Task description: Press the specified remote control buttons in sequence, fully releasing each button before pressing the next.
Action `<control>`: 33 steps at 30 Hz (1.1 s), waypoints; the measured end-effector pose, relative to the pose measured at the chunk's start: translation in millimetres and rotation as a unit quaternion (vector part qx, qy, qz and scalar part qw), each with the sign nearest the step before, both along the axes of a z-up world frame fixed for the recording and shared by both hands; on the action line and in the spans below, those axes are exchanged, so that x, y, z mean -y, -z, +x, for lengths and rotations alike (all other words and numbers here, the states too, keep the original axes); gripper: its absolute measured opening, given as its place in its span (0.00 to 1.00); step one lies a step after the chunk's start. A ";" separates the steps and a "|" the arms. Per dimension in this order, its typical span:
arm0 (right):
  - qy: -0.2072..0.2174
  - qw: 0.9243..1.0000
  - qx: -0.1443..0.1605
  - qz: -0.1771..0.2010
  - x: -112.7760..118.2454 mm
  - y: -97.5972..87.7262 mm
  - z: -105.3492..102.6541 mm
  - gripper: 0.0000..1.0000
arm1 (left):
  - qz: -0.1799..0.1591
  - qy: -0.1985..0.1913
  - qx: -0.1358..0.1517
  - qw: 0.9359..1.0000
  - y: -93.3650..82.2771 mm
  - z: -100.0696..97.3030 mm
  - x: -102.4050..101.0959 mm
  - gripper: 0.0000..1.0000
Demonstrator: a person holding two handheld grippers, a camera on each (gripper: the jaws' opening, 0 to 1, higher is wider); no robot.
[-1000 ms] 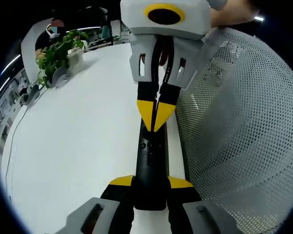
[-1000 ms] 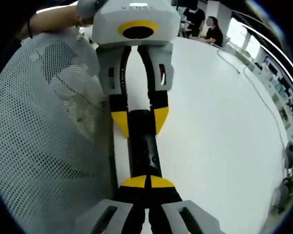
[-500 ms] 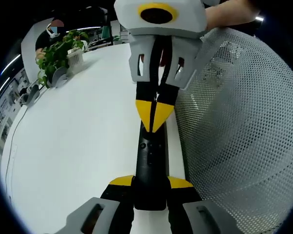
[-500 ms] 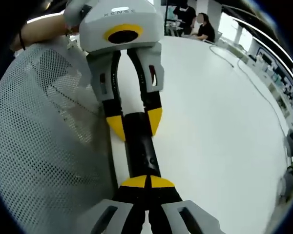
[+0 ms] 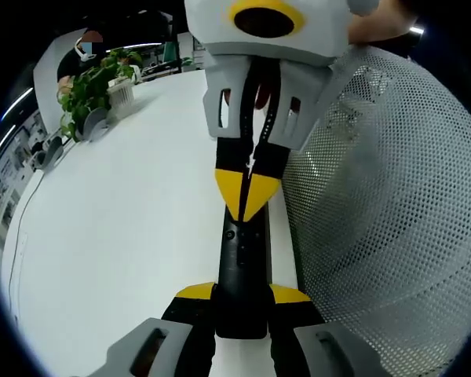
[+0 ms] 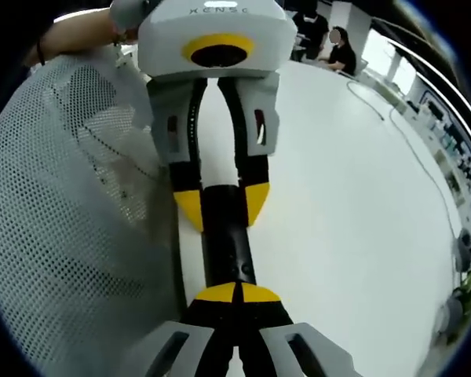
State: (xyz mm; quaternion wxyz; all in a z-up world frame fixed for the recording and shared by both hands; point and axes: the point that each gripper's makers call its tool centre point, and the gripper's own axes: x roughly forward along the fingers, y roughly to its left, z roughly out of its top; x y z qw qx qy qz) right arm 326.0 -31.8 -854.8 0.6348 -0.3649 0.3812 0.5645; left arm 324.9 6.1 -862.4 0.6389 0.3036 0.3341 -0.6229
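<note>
A slim black remote control (image 5: pixel 241 267) lies on the white table (image 5: pixel 125 228), just beside a grey mesh chair back (image 5: pixel 385 204); the left gripper (image 5: pixel 242 297) pinches its near end between yellow-tipped jaws; the right gripper (image 6: pixel 237 294), jaws pressed together, apparently touches its opposite end, tips on the buttons.

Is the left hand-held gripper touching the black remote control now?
Touching. In the left gripper view, the left hand-held gripper has one yellow-tipped jaw pressed against each side of the remote control. The right gripper view shows the same grip from the far end.
</note>
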 end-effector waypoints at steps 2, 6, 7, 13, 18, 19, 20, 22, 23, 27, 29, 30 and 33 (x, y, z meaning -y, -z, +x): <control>0.001 1.000 0.001 0.002 0.2 0.5 0.6 0.00 | 0.000 0.000 0.000 1.000 0.1 0.1 -0.1 0.25; 0.013 1.000 0.004 0.011 0.5 0.2 0.6 0.00 | 0.000 0.000 -0.001 1.000 0.2 0.3 -0.1 0.25; 0.012 1.000 0.005 0.011 0.6 0.2 0.4 0.00 | 0.000 -0.001 0.000 1.000 0.2 0.3 -0.1 0.25; 0.013 1.000 0.012 0.013 0.1 -1.7 -0.3 0.00 | 0.000 -0.001 0.000 1.000 0.2 0.2 0.1 0.25; -0.022 0.999 0.004 0.023 -10.2 -1.9 -17.3 0.00 | -0.001 -0.002 -0.001 1.000 0.1 0.1 0.4 0.25; -0.032 0.999 0.015 0.018 -11.2 -2.1 -16.4 0.00 | -0.001 -0.002 -0.001 1.000 0.1 0.1 0.4 0.25; -0.038 0.999 0.020 0.012 -10.4 -2.0 -15.4 0.00 | -0.001 -0.002 -0.001 1.000 0.1 0.0 0.4 0.25; -0.036 0.999 0.018 0.014 -10.9 -1.7 -15.4 0.00 | 0.000 -0.001 -0.001 1.000 0.2 0.0 0.4 0.25; -0.036 0.999 0.017 0.017 -10.5 -1.4 -15.2 0.00 | 0.000 -0.001 0.000 1.000 0.2 0.0 0.4 0.25; -0.041 0.999 0.021 0.019 -11.1 -0.8 -15.9 0.00 | 0.000 0.000 0.000 1.000 0.2 -0.3 0.4 0.25; -0.063 0.997 0.035 0.009 -12.1 -0.2 -16.5 0.00 | 0.001 0.001 0.000 1.000 0.2 0.0 0.3 0.25; -0.069 0.997 0.038 0.006 -12.7 0.4 -17.8 0.00 | 0.001 0.001 0.001 1.000 0.3 0.0 0.2 0.25; -0.070 0.997 0.042 0.003 -12.7 0.6 -17.2 0.00 | 0.000 0.001 0.000 1.000 0.3 -0.3 0.3 0.25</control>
